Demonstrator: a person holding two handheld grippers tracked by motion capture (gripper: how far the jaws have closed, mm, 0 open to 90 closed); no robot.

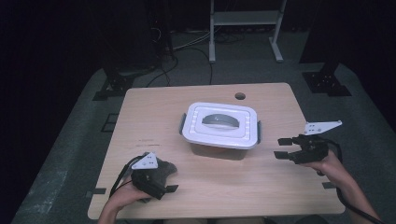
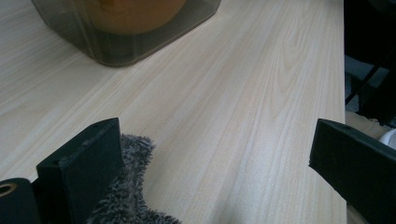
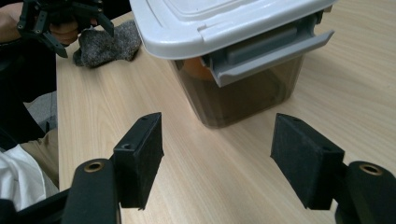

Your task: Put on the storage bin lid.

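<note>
1. while the left tongs (image 1: 171, 179) rest low on the tabletop (image 1: 140, 121) at about seven o'clock, their jaws stand wide apart and released, with bare wood between them in the left gripper view.
2. a dark grey fuzzy cloth (image 2: 126, 186) lies on the tabletop right against the inner face of one jaw; it looks to be touching that jaw, though the other jaw is well clear of it, so nothing is clamped.
3. in the high view the cloth (image 1: 166, 169) sits under and just beside the left tongs, at roughly seven o'clock from the container.
4. the container (image 1: 219, 126), a smoky clear box with a white lid (image 3: 196, 23) and grey side latches, stands near the middle of the tabletop.
5. something orange (image 3: 194, 70) shows through its wall; what it is i cannot tell.
6. the right tongs (image 1: 282, 147) hang at about four o'clock, pointing toward the container's right side, released and holding nothing.
7. in the right gripper view the right tongs (image 3: 217, 154) frame the grey latch (image 3: 266, 51) and the box corner, near it but apart.
8. the lid is seated on the box, latch folded down along the side.
</note>
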